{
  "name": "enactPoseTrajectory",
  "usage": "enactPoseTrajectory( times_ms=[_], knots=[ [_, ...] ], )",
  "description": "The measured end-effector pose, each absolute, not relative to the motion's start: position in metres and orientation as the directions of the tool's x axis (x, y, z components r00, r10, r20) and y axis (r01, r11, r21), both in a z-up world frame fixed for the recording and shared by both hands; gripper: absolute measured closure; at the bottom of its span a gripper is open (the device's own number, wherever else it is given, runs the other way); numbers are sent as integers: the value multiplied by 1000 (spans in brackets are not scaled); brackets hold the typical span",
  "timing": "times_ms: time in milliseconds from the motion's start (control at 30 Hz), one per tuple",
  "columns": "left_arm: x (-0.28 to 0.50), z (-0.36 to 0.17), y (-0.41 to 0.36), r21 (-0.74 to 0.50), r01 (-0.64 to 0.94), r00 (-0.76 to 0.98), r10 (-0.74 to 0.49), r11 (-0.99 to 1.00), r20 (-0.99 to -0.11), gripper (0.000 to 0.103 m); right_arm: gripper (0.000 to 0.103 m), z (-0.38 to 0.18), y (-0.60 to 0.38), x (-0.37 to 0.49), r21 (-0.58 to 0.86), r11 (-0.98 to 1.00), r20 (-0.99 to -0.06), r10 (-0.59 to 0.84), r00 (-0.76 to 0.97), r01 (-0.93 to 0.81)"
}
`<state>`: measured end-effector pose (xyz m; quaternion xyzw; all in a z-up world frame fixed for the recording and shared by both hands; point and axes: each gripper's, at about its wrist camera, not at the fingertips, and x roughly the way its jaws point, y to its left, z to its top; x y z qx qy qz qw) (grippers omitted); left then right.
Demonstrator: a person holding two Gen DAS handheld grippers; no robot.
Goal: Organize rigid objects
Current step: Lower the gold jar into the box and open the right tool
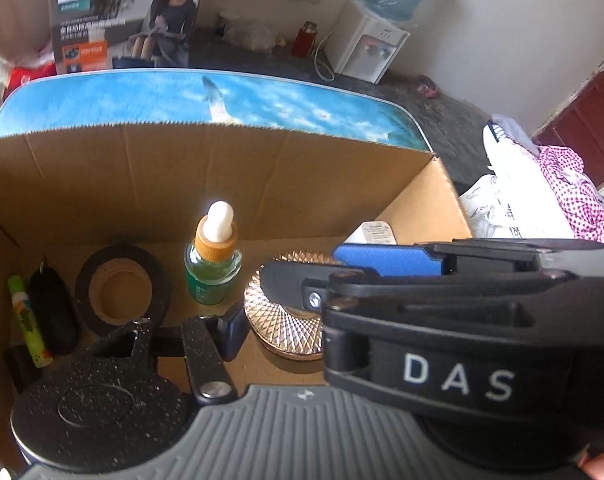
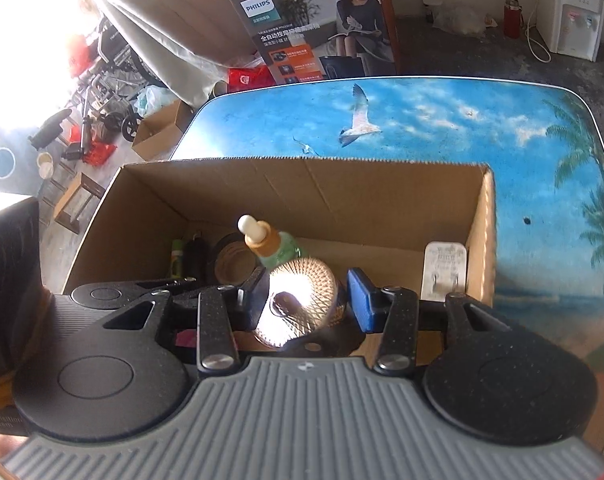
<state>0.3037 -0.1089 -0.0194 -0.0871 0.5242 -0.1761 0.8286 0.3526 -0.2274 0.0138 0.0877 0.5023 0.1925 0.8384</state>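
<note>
A round gold faceted disc (image 2: 302,292) hangs low inside the open cardboard box (image 2: 342,192), and my right gripper (image 2: 304,300) is shut on its two sides. In the left wrist view the same disc (image 1: 278,328) shows under the right gripper (image 1: 306,264), which reaches in from the right. My left gripper (image 1: 294,332) also points into the box. Its blue left pad (image 1: 235,330) stands right at the disc's edge. Its other finger is hidden behind the right gripper, so I cannot tell whether it grips.
On the box (image 1: 222,168) floor stand a dropper bottle (image 1: 212,264) of green liquid, a black tape ring (image 1: 120,292), a green stick (image 1: 28,324), a black fob (image 1: 54,312) and a white plug (image 2: 444,272). The box sits on a sky-print table (image 2: 422,120). Clothes (image 1: 542,192) lie right.
</note>
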Motion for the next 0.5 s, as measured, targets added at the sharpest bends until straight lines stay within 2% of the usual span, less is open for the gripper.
enactPoseTrajectory(
  times_ms=[167,333,500],
  knots=[
    [302,-19,-106,-334,190,392,-384,923,-836,44,60,9,-226,355,350,907,-799,420,430,-236],
    [292,-12,-106,-315,212,426,-377,925,-822,37,60,15,-231,344,356,905,-776,426,465,-234],
    [267,11,-101,-301,251,487,-389,920,-782,29,60,38,-245,309,406,886,-698,459,550,-224]
  ],
)
